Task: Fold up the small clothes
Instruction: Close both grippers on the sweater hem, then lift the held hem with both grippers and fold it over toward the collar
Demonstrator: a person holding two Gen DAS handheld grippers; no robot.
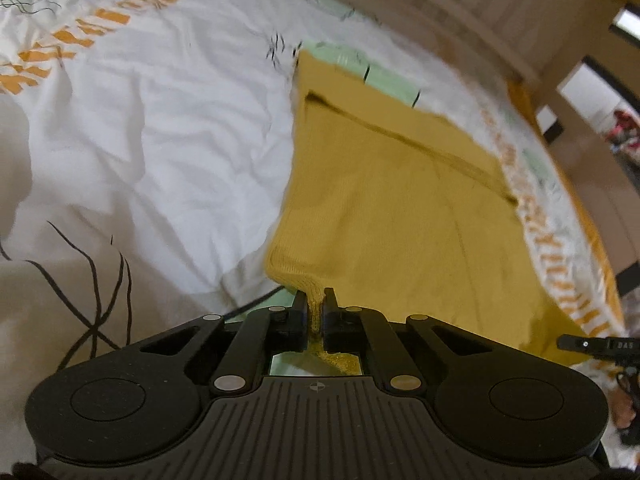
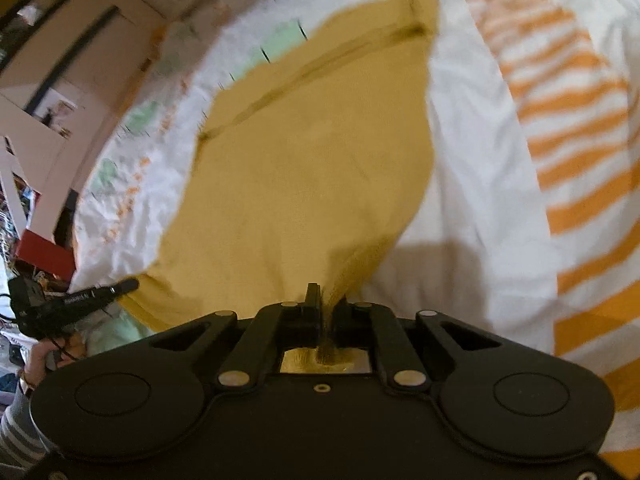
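Note:
A mustard-yellow garment lies spread on a white bedsheet, with a seam running across its far part. My left gripper is shut on the garment's near left corner, and the cloth is pinched between the fingers. My right gripper is shut on the near right corner of the same garment. The near edge is lifted and stretched between the two grippers. The right gripper's tip shows at the right edge of the left wrist view; the left gripper shows at the left of the right wrist view.
The bedsheet has orange striped bands, green patches and thin black line drawings. A pale wooden bed frame runs along the far side. Room furniture and clutter lie beyond the bed edge.

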